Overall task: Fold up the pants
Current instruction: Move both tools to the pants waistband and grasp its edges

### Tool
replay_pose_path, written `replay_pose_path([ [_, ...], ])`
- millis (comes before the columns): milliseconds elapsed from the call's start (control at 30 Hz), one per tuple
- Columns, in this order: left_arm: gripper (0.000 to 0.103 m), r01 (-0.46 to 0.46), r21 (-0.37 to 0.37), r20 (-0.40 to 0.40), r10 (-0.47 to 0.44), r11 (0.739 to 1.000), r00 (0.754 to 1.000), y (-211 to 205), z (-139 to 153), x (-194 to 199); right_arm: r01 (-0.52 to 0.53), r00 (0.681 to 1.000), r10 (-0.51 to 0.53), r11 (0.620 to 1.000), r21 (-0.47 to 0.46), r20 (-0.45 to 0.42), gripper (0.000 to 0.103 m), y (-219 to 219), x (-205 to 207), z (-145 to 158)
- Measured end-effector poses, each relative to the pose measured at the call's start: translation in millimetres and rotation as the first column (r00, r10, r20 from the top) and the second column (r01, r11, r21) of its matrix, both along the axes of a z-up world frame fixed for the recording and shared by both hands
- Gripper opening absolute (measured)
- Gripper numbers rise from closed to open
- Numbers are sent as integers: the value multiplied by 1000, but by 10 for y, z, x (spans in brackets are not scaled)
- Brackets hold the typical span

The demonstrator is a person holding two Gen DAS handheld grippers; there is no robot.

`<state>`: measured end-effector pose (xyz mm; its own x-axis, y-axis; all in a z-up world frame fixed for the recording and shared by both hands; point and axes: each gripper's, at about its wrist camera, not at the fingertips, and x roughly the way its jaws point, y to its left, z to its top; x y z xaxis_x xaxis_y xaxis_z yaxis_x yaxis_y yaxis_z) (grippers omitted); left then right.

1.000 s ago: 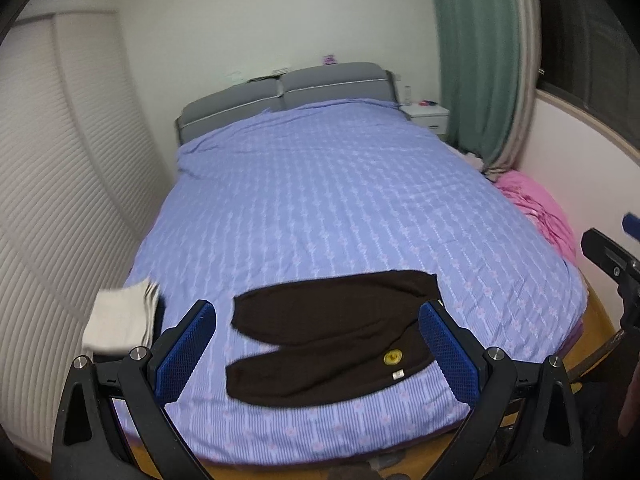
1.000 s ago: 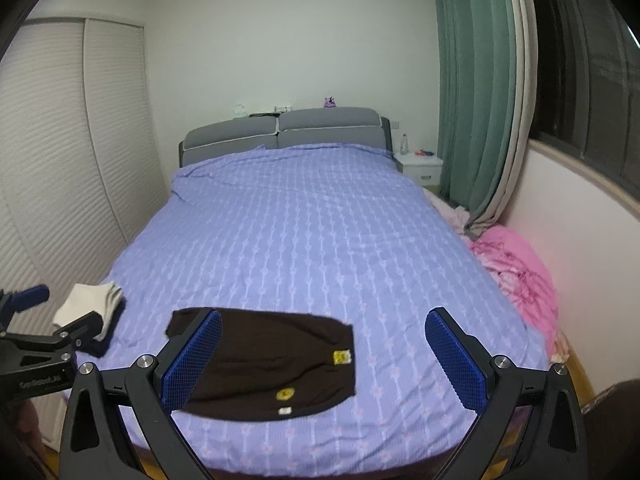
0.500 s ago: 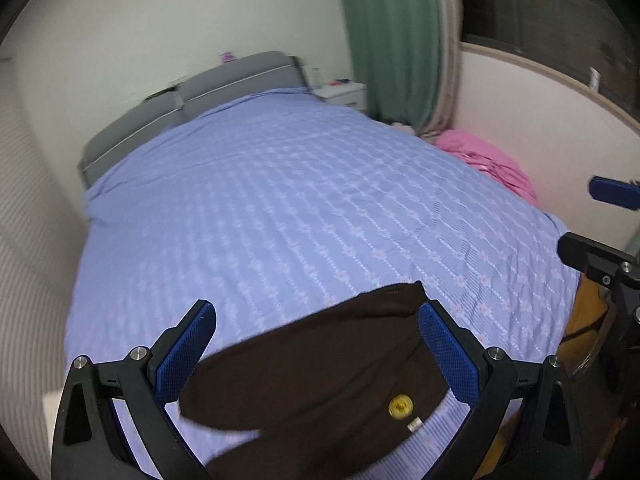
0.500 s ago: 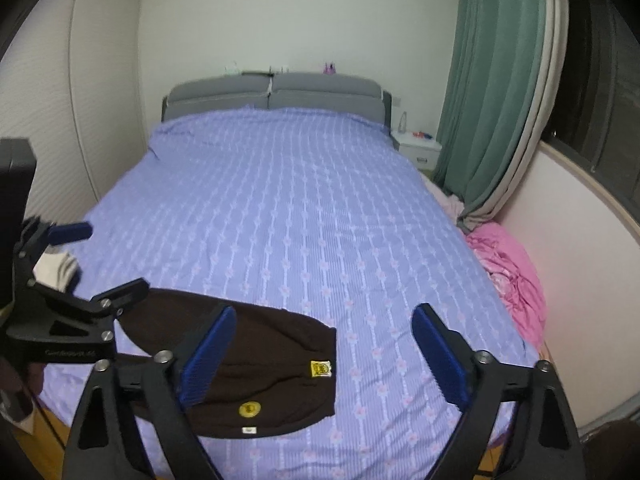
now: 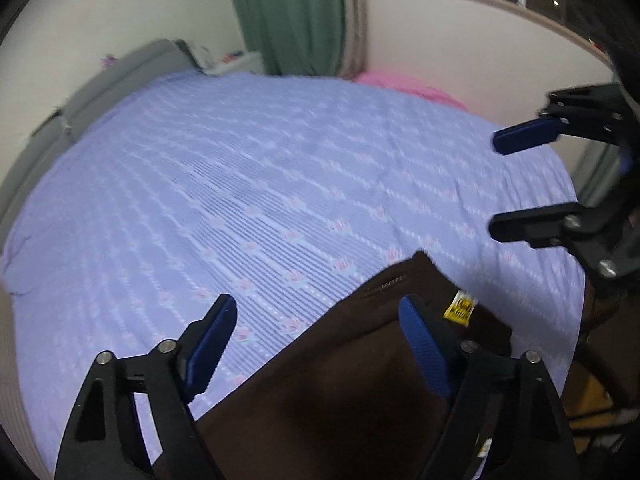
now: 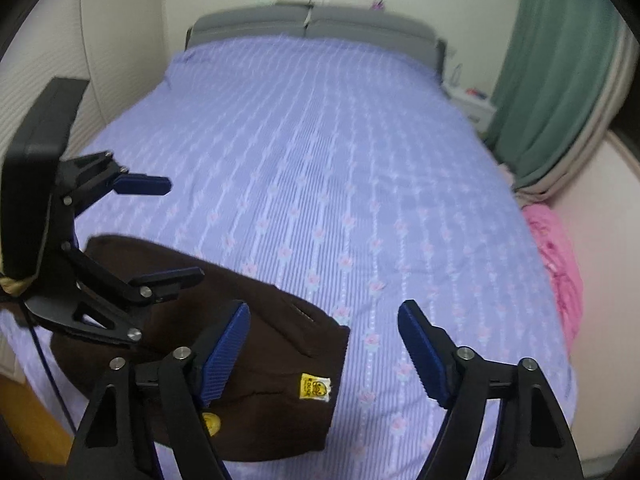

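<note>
Pants [image 6: 256,320]: flat on the bed [image 6: 340,160], at its near edge, toward the left corner.
Left gripper [image 6: 176,232]: above the pants' left part, jaws apart.
Right gripper [image 6: 324,348]: over the pants' right end, jaws apart.
Headboard [image 6: 312,26]: far end of bed.
Nightstand [image 6: 474,106]: right of headboard.
Curtain [image 6: 560,60]: behind nightstand, far right.

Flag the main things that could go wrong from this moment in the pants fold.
The brown pants lie close to the foot edge of the bed, so a careless pull could drag them off. Both the left gripper and the right gripper are open and close together over the waistband, so they might collide. Both views are motion-blurred, so a fast descent might pinch the bedspread as well.
</note>
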<state>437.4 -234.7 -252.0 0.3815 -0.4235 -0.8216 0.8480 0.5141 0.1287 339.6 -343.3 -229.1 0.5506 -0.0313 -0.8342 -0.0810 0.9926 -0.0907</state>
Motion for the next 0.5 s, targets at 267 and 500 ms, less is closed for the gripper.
replay_pose_path([
  [267,72,164,108,-136,-149,981,980,-180,-662,327,-152,964,158,987,46,-215,66,-50,569,-770],
  [500,58,214,157,-259,-169,964,951,-192,-994,598,-292,877,302,953,84,-374,56,28,941,-1112],
])
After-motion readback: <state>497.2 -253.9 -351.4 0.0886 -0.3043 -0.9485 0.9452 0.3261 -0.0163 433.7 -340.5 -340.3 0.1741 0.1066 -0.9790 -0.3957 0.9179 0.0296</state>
